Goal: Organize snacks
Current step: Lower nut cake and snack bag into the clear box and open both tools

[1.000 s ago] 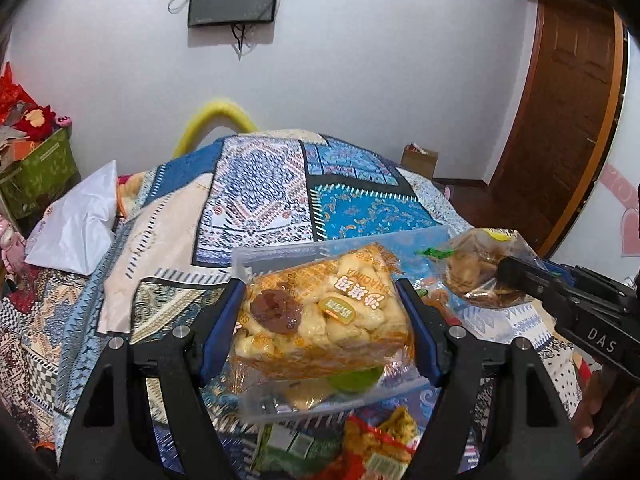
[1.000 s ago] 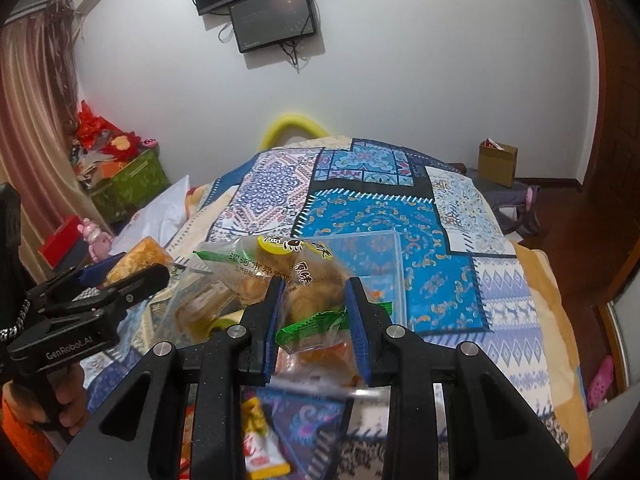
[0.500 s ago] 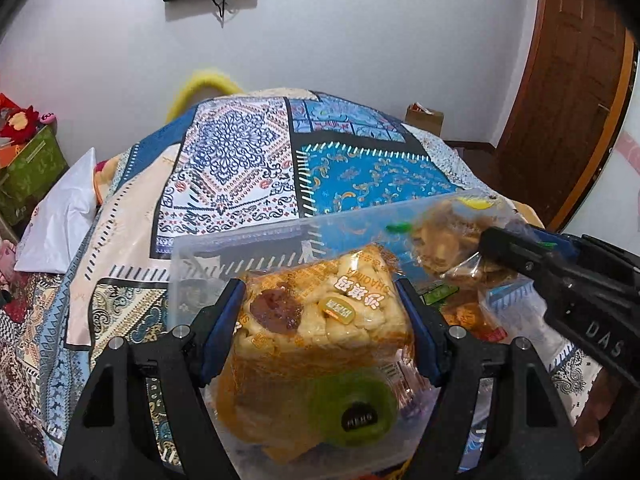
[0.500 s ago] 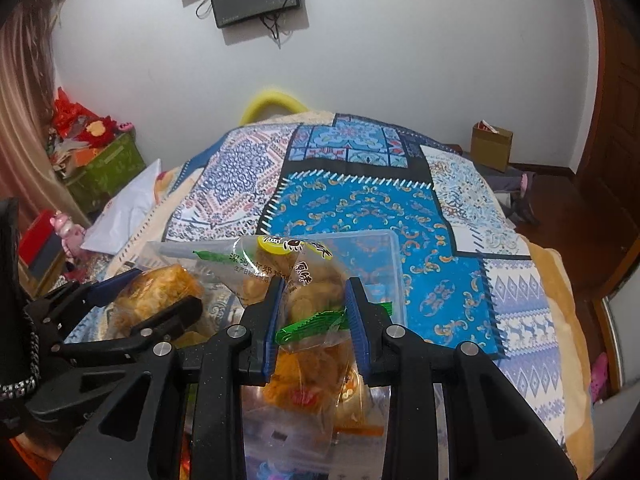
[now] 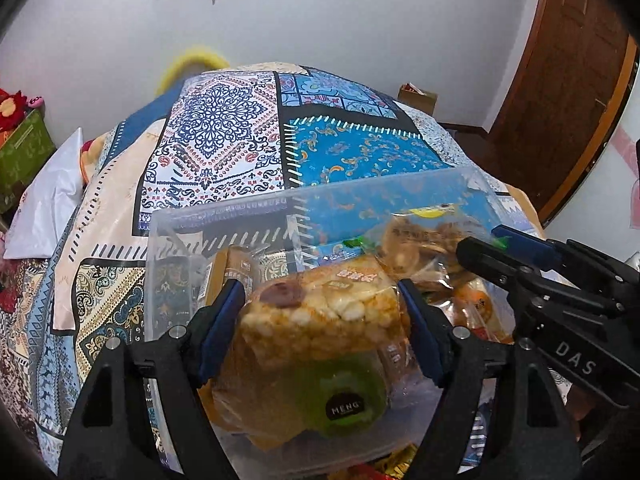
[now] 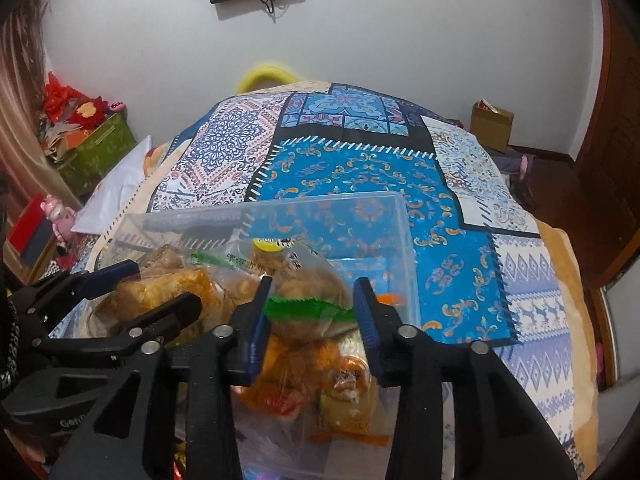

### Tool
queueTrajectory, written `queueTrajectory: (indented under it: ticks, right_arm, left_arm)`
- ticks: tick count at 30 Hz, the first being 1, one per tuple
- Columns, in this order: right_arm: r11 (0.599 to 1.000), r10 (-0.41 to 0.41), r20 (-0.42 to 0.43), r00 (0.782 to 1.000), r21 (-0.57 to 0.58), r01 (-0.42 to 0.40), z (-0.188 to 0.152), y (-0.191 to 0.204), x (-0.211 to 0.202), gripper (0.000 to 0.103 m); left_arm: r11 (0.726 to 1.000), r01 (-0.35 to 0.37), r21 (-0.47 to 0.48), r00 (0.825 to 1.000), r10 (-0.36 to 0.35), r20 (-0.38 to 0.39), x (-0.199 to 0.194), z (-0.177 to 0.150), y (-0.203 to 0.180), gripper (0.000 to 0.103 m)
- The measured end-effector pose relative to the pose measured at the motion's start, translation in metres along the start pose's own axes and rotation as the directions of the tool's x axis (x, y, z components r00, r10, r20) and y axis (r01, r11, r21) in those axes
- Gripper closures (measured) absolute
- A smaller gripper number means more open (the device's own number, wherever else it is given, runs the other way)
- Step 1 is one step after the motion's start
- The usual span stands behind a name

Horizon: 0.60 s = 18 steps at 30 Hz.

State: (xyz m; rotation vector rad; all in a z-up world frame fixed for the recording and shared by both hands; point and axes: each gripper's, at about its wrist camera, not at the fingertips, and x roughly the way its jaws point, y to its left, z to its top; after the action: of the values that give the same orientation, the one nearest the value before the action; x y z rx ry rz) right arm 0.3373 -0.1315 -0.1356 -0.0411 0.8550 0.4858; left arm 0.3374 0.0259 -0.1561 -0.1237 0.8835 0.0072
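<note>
A clear plastic bin [image 5: 224,220] sits on the patterned bed and holds several snacks. My left gripper [image 5: 322,312] is shut on an orange puffed-rice cake pack [image 5: 324,316], tilted down inside the bin above a green-lidded snack [image 5: 340,396]. My right gripper [image 6: 312,312] is shut on a clear bag of brown snacks [image 6: 304,280] with a green band, held over the bin's right half [image 6: 404,248]. That bag also shows in the left wrist view [image 5: 424,244], with the right gripper [image 5: 480,256] beside it. The left gripper [image 6: 160,284] shows at the left of the right wrist view.
The patchwork bedspread [image 6: 360,168] stretches beyond the bin. A white pillow [image 5: 44,200] and green box [image 6: 96,148] lie at the left. A cardboard box [image 6: 492,124] stands on the floor by the wooden door [image 5: 560,80]. Loose snack wrappers [image 5: 396,466] lie before the bin.
Both grippers have moved forward and down into the bin with their snacks. The rice cake pack now tilts downward, and the bin fills more of both views.
</note>
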Motion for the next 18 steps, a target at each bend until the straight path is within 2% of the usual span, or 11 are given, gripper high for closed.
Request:
queueTrajectory:
  ticks: [11,18]
  right_arm:
    - [1.000,0.015,0.072,0.997,-0.013,-0.014,-0.001,0.004,-0.048,0.053]
    - [0.999,0.026,0.122,0.992,-0.024,-0.023,-0.014,0.011,-0.086,0.045]
  left_arm:
    - [1.000,0.025,-0.005,0.995,-0.025,0.099,-0.065,0.001,0.000,0.026]
    - [1.000,0.008,0.005,0.990,-0.009,0.137,-0.109,-0.020,0.007,0.025]
